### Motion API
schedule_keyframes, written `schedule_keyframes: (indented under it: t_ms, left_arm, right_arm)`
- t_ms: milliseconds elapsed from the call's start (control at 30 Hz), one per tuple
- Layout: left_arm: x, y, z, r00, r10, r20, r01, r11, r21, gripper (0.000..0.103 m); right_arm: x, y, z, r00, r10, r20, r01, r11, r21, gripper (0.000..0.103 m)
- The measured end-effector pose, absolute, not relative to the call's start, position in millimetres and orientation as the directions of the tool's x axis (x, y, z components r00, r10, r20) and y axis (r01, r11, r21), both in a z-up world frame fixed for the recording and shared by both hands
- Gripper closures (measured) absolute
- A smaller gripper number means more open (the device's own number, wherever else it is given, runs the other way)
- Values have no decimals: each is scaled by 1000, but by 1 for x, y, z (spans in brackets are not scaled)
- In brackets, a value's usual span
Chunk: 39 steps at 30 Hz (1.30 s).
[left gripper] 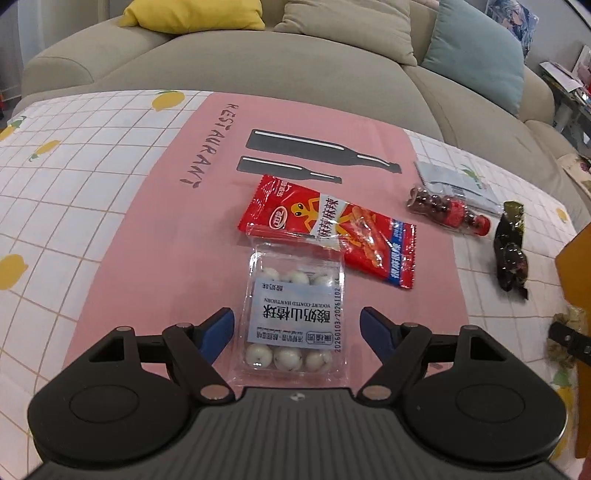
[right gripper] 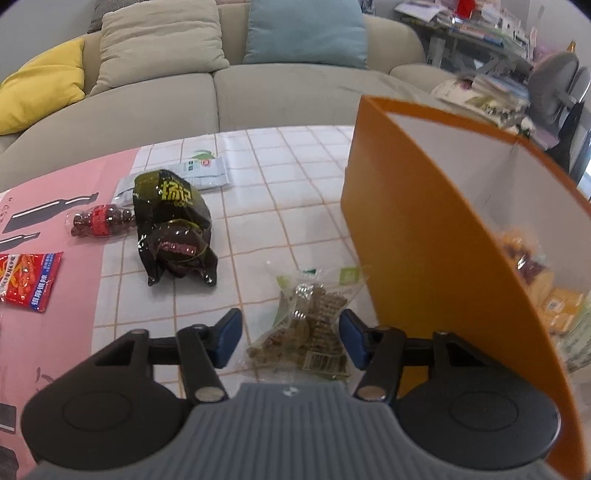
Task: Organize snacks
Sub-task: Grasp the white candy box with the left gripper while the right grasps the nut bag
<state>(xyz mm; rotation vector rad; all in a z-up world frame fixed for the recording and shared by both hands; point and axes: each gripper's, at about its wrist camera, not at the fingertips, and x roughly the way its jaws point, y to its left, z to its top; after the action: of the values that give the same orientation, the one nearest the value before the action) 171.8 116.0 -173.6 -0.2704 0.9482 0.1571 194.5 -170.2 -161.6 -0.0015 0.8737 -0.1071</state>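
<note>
My left gripper (left gripper: 297, 332) is open, its blue fingers on either side of a clear pack of white yogurt hawthorn balls (left gripper: 293, 314) lying on the pink mat. A red snack packet (left gripper: 332, 229) lies just beyond it. My right gripper (right gripper: 290, 338) is open around a clear bag of greenish-brown snacks (right gripper: 310, 332) on the tiled cloth, next to the orange box (right gripper: 424, 251), which holds several snacks. A black crumpled packet (right gripper: 173, 229), a small bottle-shaped candy pack (right gripper: 99, 221) and a silver-white packet (right gripper: 207, 170) lie further out.
The table has a white tiled lemon cloth (left gripper: 55, 192) and a pink mat (left gripper: 166, 221). A beige sofa (left gripper: 258, 66) with yellow, beige and blue cushions runs behind the table. A cluttered shelf (right gripper: 498, 33) stands at the far right.
</note>
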Motion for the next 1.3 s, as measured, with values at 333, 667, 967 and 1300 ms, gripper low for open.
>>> schedule_keyframes:
  t_ms: [333, 667, 967, 1300]
  left_arm:
    - [172, 102, -180, 615, 75, -785, -250, 963, -103, 12]
    - [165, 96, -178, 635, 72, -770, -222, 971, -92, 34]
    - [158, 84, -176, 634, 9, -773, -180, 974, -136, 35]
    - [142, 72, -165, 634, -67, -770, -145, 968, -204, 35]
  right_arm:
    - [178, -154, -165, 685, -2, -729, -29, 999, -30, 61]
    - [167, -143, -166, 701, 59, -711, -95, 995, -10, 53]
    - [183, -152, -175, 662, 86, -745, -75, 996, 48, 60]
    - [168, -147, -170, 646, 115, -755, -129, 991, 40, 67]
